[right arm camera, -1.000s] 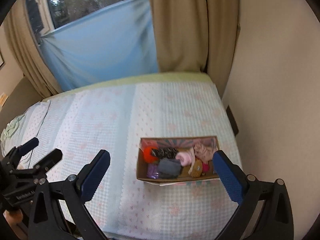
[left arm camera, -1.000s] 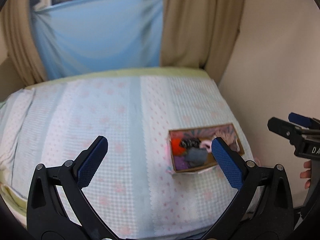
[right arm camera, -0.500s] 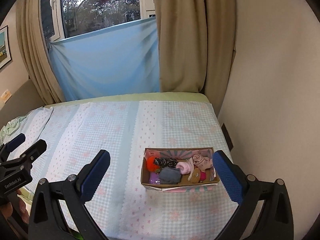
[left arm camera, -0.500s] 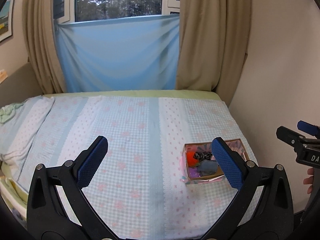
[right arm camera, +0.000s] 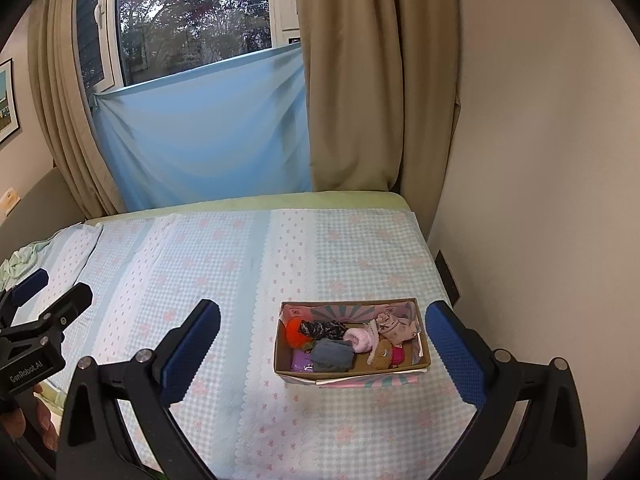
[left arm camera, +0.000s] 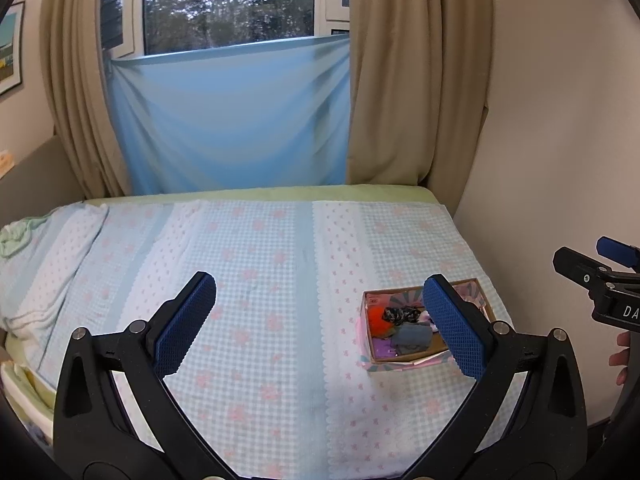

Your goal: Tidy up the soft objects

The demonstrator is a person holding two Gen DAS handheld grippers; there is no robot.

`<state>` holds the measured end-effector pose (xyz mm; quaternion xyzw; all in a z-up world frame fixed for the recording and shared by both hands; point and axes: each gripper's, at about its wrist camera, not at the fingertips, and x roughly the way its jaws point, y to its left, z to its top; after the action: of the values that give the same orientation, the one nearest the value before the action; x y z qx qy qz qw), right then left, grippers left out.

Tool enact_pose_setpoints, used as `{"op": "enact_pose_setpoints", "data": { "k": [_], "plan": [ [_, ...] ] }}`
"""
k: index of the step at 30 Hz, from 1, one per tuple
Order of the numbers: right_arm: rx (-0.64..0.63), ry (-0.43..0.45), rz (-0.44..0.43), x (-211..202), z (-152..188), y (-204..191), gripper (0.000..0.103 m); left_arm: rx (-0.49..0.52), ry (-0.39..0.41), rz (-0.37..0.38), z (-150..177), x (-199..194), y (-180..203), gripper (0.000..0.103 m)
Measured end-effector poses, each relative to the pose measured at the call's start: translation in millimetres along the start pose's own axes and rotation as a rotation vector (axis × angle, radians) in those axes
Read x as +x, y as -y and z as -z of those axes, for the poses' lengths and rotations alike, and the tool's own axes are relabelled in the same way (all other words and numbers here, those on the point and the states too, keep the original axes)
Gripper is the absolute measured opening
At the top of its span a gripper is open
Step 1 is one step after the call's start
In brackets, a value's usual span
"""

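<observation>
The bed fills most of both views, spread with a pale blue and white checked cover scattered with pink flowers, and it serves as the work area for the sorting. It runs up to a window hung with tan curtains and a blue sheet stretched across the lower pane. A bare wall closes off the right side, so the person reaches in from the foot of the bed.

Near the right-hand edge of the bed sits an open cardboard box — the one container in sight, and by the look of it the place where the soft things are gathered. Inside lie an orange fuzzy piece at the left end, a black patterned piece beside it, a grey folded cloth in front, a purple item in the near left corner, a pink roll in the middle, and a pale printed fabric toward the right end with a brown item below it. They are heaped loosely, touching one another rather than laid in order.

The left gripper hangs above the middle of the bed with its jaws spread wide and nothing between them. The right gripper is likewise released and empty, its jaws framing the box from above — likely lined up that way because the box is the next thing to be reached for. Neither touches the cover or the box.
</observation>
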<state>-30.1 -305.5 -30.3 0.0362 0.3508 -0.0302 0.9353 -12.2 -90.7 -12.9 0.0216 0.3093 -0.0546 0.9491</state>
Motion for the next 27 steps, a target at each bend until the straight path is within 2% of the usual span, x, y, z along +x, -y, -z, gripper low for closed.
{"op": "enact_pose_setpoints", "data": {
  "k": [27],
  "plan": [
    [-0.005,-0.003,-0.004,1.7,-3.0,4.5,0.102,0.006,0.022,-0.027,-4.6,-2.8,7.4,0.103]
  ]
}}
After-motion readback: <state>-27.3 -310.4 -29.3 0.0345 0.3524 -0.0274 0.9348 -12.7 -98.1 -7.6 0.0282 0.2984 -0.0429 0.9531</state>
